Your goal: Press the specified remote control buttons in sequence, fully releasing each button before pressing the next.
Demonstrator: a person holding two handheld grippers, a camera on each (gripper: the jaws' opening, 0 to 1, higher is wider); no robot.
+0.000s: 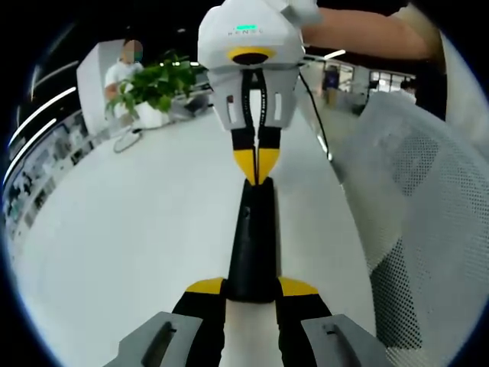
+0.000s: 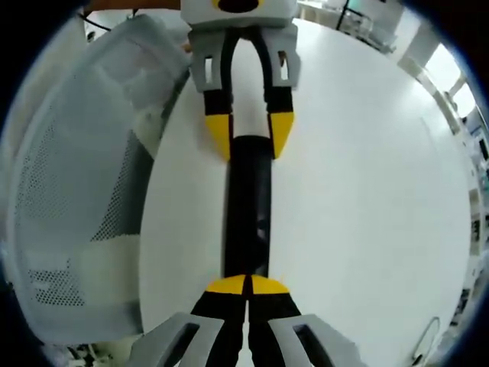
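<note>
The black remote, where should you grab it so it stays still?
Grip the black remote by its two long narrow sides at one end, coming in along its length; the left hand-held gripper does so. That leaves its top face free for pressing.

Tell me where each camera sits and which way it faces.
Left gripper view: rides the left gripper, looking along the black remote at the right gripper; a person's arm shows.
Right gripper view: rides the right gripper, looking back at the left gripper.
Shared: remote, white table, mesh chair; the cameras face each other.
</note>
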